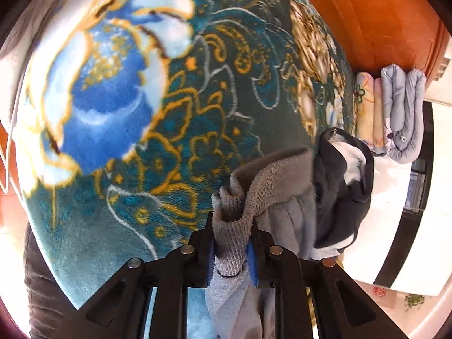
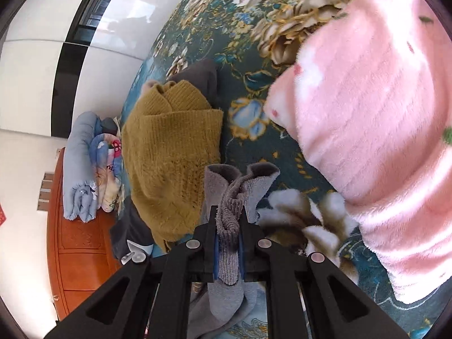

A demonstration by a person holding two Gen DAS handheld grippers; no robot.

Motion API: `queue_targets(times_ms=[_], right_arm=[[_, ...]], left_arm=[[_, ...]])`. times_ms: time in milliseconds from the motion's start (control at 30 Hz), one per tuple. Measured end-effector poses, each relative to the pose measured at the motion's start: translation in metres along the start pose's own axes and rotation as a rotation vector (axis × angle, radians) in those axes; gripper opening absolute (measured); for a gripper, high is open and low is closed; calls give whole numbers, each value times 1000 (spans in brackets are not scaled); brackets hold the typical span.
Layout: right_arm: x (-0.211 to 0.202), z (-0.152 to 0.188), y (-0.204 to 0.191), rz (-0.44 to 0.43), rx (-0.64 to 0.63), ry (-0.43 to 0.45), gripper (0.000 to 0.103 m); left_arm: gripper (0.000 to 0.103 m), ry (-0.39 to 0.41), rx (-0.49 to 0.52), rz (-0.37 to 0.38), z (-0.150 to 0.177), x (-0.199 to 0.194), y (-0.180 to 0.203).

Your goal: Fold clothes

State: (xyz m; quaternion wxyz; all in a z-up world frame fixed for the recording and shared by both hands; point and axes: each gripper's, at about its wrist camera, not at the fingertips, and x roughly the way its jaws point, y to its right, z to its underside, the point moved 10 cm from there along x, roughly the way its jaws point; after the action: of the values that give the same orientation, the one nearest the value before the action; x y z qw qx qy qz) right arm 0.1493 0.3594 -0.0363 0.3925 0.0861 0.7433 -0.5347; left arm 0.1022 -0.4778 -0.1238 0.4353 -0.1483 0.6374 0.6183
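Observation:
My left gripper [image 1: 232,220] is shut on the ribbed hem of a grey sweatshirt [image 1: 271,186], which bunches above the jaws and hangs down below them over the patterned teal blanket [image 1: 197,118]. My right gripper [image 2: 228,217] is shut on another ribbed edge of the same grey sweatshirt [image 2: 228,243], with its fleece lining folded up above the fingers. Both hold the cloth lifted off the bed.
A dark jacket [image 1: 344,175] lies just right of the grey cloth. A mustard knit sweater [image 2: 172,152] lies left of the right gripper, a pink fleece garment [image 2: 367,107] to its right. Folded quilts [image 1: 395,113] are stacked by the orange wooden headboard [image 1: 367,19].

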Motion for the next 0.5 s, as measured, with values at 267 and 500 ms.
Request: queue_targets(times_ms=[267, 500], right_arm=[[-19, 9, -43, 9, -157, 22, 10], [-21, 66, -119, -14, -408, -36, 11]], left_arm=[[52, -19, 73, -111, 27, -35, 11], [52, 8, 109, -72, 72, -65, 21]])
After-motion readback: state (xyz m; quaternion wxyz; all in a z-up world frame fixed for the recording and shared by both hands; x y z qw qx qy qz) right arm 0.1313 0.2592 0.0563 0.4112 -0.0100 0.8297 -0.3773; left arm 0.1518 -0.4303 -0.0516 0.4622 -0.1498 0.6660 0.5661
